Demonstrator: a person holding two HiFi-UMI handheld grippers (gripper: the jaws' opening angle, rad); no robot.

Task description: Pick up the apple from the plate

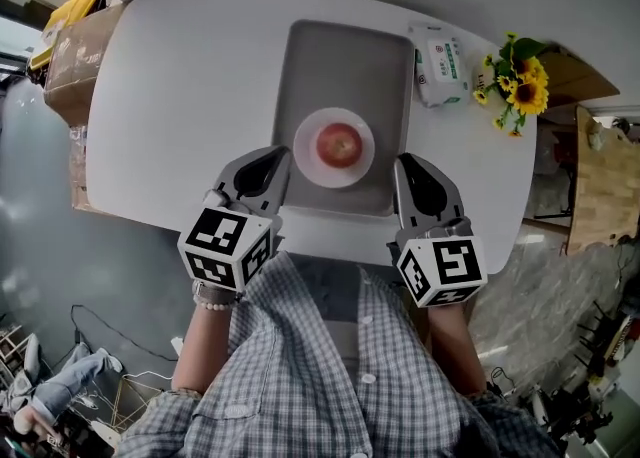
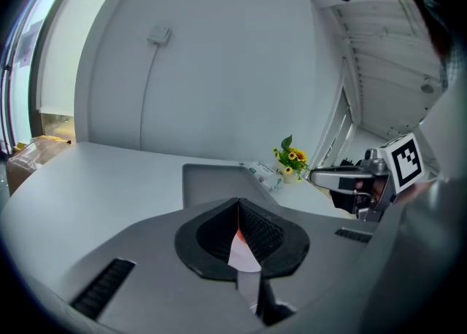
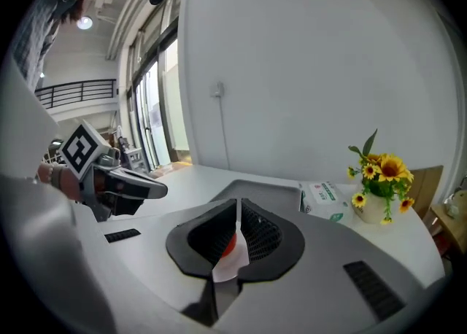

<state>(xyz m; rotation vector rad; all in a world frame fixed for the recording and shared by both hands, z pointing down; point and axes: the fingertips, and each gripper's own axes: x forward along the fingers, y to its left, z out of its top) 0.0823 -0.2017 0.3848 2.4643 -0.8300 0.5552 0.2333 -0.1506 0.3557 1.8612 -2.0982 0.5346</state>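
The apple (image 1: 340, 144) sits on a small plate (image 1: 308, 168) towards the near edge of the tray (image 1: 300, 66) on the surface (image 1: 180, 76). The left tool (image 1: 274, 158) and right tool (image 1: 405, 163) flank the plate, each with jaws pressed together and empty. The apple is judged firm, smooth, fairly heavy and liable to roll, so grip across its widest middle.

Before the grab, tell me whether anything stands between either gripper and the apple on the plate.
Nothing visible does. The apple lies bare on the plate, with the left gripper and right gripper flanking it, jaws together. The tissue pack and flowers stand off aside.
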